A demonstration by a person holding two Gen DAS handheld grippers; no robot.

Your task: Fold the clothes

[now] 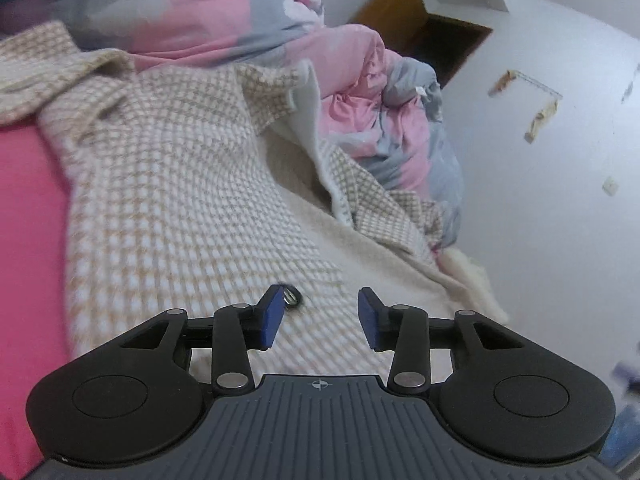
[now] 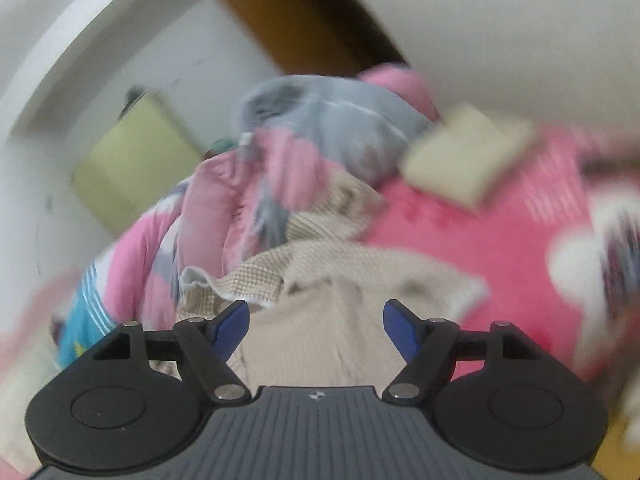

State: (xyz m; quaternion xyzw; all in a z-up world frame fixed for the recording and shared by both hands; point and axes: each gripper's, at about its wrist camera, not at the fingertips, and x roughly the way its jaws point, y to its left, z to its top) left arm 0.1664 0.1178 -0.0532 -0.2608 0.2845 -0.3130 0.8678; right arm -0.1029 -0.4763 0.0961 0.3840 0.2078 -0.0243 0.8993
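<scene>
A beige and white checked garment (image 1: 176, 184) with a cream fleece lining (image 1: 344, 236) lies spread on a pink bed sheet (image 1: 28, 216). My left gripper (image 1: 320, 316) hovers just above its near part, jaws apart, with no cloth pinched between the blue pads (image 1: 270, 318); a small dark ring (image 1: 291, 298) lies on the cloth by the left pad. In the blurred right wrist view the same garment (image 2: 320, 272) lies ahead, and my right gripper (image 2: 316, 330) stands wide open above its cream part with nothing held.
A crumpled pink and grey quilt (image 1: 248, 20) is heaped behind and to the right of the garment, also the quilt (image 2: 304, 148) in the right view. A folded beige cloth (image 2: 460, 156) rests on the pink sheet (image 2: 480, 240). White wall (image 1: 560, 160) at right.
</scene>
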